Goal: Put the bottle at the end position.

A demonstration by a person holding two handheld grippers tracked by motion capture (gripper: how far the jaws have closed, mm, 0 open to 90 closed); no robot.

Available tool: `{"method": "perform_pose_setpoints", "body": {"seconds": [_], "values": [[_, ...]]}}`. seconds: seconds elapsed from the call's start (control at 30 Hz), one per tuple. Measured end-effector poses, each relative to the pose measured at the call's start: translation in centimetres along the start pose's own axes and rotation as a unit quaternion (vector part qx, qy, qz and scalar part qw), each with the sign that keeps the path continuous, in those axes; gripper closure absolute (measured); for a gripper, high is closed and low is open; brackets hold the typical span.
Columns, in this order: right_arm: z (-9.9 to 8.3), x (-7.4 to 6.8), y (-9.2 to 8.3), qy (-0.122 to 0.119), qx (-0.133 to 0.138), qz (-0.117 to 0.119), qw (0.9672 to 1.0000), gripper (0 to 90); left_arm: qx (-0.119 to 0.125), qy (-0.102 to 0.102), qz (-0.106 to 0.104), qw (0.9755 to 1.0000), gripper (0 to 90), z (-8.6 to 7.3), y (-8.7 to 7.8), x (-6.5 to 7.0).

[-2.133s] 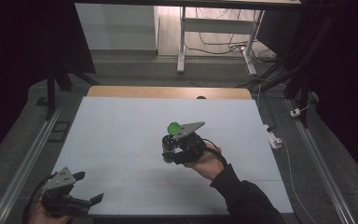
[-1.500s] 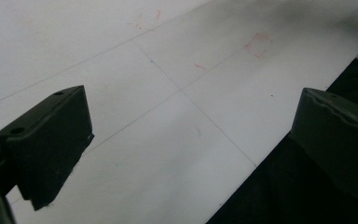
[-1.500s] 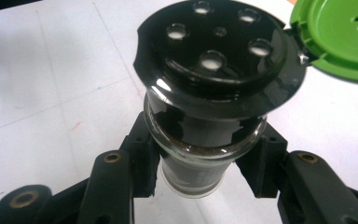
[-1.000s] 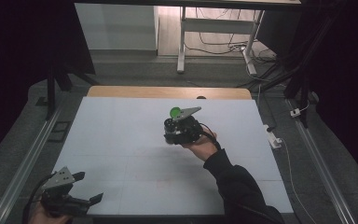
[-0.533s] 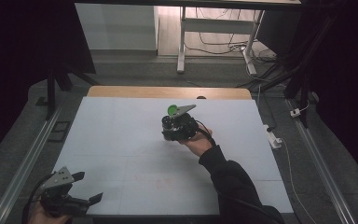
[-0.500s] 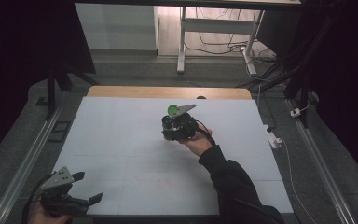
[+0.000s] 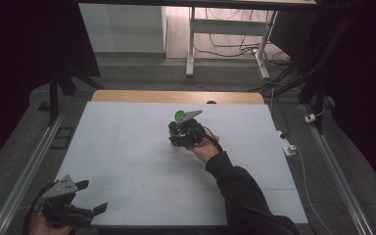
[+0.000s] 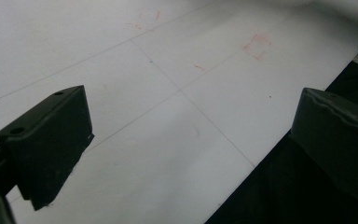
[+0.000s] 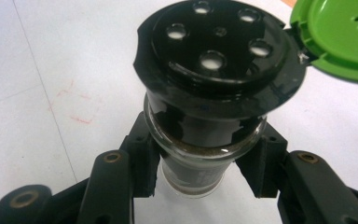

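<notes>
A glass spice jar (image 9: 200, 140) with a black perforated top (image 9: 216, 42) and a green flip lid (image 9: 340, 32) swung open is clamped at its neck by my right gripper (image 9: 200, 170). In the high view, the right gripper (image 7: 180, 133) sits near the middle of the white table top (image 7: 127, 132), a little toward the far side, with the green lid (image 7: 178, 115) showing above it. Whether the jar's base touches the surface I cannot tell. My left gripper (image 7: 92, 196) hovers at the near left corner, jaws wide apart with nothing between them (image 8: 191, 140).
Faint red marks (image 8: 256, 44) and thin grid lines cross the white sheet. A wooden strip (image 7: 176, 96) borders the far edge. A white power strip (image 7: 286, 144) and cables lie off the right side. Metal rails (image 7: 24, 171) run along both flanks.
The right gripper with the jar has moved away from the person toward the far side, then drifted slightly left and lower. The left gripper has stayed put.
</notes>
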State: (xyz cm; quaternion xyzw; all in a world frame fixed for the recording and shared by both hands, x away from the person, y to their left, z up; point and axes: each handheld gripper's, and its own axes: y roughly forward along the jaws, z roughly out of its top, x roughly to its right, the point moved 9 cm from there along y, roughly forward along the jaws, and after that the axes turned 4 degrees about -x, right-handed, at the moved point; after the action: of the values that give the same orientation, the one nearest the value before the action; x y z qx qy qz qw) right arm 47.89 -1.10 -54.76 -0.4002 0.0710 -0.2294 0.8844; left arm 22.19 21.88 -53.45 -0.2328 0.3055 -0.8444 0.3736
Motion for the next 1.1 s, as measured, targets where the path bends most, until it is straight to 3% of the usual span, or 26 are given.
{"method": "perform_pose_setpoints", "body": {"seconds": [0.4,0.8,1.1], "values": [[-1.2,-0.2,1.1,0.006,-0.014,0.008,0.9999,52.6,0.0,0.001,-0.001,1.0,0.0,0.0,0.0,0.0],[-1.4,-0.2,1.1,0.004,-0.005,0.012,0.9999,51.4,0.001,0.0,-0.002,1.0,0.0,0.0,0.0,0.0],[-0.8,-0.3,0.8,0.016,0.007,0.01,0.9998,41.0,0.001,0.0,-0.003,1.0,0.0,0.0,0.0,0.0]]}}
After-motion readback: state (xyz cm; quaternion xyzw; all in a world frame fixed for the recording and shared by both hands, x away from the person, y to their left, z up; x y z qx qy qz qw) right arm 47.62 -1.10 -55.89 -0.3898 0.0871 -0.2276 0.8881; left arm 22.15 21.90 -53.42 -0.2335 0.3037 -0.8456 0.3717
